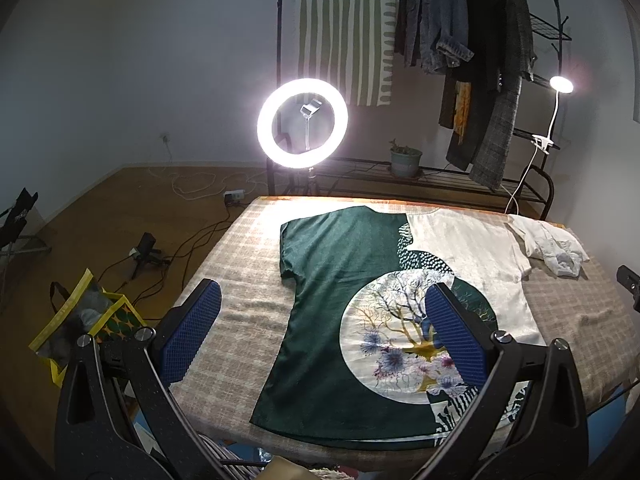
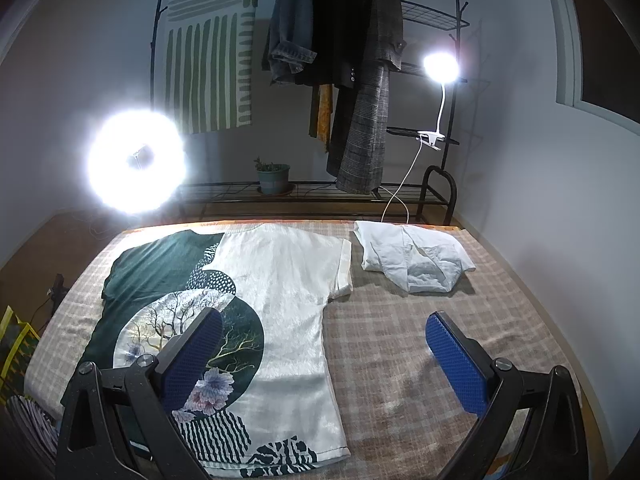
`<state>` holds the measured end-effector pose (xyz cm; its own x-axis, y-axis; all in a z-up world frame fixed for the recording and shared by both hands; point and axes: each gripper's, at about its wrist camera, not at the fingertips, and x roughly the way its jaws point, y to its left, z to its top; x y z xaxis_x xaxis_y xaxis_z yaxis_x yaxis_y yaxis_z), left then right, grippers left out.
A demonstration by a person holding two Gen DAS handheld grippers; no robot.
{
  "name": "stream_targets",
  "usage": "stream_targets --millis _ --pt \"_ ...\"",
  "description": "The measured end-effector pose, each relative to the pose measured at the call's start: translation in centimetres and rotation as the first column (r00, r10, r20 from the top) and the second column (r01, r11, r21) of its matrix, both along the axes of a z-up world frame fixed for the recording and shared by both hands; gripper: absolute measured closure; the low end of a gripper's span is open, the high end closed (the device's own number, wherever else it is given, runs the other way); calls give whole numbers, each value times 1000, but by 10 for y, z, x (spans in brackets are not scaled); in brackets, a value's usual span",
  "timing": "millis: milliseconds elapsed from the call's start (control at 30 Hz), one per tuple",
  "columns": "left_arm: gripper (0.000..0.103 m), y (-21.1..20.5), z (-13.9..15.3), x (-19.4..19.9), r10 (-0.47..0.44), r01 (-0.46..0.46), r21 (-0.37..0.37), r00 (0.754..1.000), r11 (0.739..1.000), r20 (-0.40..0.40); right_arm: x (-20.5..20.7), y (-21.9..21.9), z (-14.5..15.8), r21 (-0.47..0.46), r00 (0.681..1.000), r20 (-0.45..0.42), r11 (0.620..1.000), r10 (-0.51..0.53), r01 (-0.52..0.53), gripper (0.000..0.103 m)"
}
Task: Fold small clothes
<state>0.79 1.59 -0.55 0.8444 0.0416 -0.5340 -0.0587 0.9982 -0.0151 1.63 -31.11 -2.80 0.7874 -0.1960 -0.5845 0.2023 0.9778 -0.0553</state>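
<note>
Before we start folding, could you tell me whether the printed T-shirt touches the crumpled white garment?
Apart. In the right wrist view a strip of bare checked blanket separates the printed T-shirt from the crumpled white garment.

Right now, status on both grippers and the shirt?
Left gripper open, right gripper open, both empty. Green-and-white printed T-shirt flat, unfolded. Crumpled white shirt beside it, clear.

shirt (image 1: 340, 320) hem behind left claw (image 1: 322, 334), ring light (image 2: 136, 162) centre blown out
</note>
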Motion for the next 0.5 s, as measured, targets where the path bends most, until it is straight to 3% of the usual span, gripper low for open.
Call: stream_targets --millis 233,500 --pt "0 21 -21 13 48 -49 -17 998 999 -49 13 8 -1 -14 1000 -6 1000 8 -8 0" --pt "0 59 -70 25 95 -109 -73 981 991 -168 40 33 -4 -41 998 -4 997 63 -63 0"
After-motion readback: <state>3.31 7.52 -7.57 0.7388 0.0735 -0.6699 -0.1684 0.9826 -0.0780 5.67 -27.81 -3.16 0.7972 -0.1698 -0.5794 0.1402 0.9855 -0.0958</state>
